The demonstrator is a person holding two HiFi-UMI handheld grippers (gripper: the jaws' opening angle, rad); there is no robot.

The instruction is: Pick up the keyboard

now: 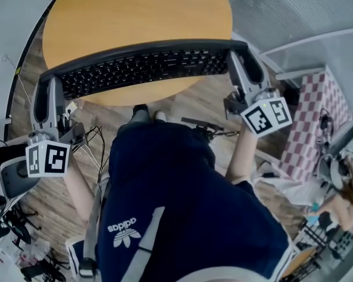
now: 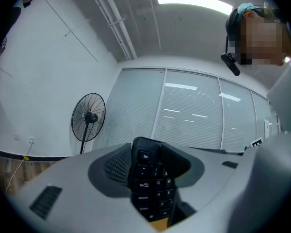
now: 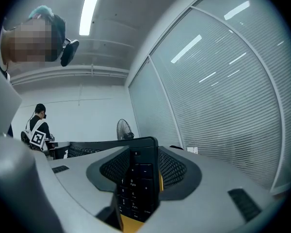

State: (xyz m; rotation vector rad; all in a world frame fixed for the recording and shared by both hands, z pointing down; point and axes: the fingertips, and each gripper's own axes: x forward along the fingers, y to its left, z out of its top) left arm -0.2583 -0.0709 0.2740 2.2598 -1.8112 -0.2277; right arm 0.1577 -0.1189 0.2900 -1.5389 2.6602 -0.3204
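Note:
A long black keyboard [image 1: 144,66] hangs level above the near edge of the round wooden table [image 1: 135,10]. My left gripper [image 1: 47,93] is shut on its left end, and my right gripper [image 1: 244,69] is shut on its right end. In the left gripper view the keyboard [image 2: 148,181] stands on edge between the grey jaws, its Esc corner uppermost. In the right gripper view the number-pad end of the keyboard [image 3: 136,183] is clamped between the textured pads [image 3: 172,169].
A person in dark blue clothes [image 1: 176,204] stands under the head camera. A checkered cloth [image 1: 315,122] lies at the right, cables and gear [image 1: 12,239] at the lower left. A floor fan [image 2: 88,118] stands by the glass wall. Another person [image 3: 36,125] stands far off.

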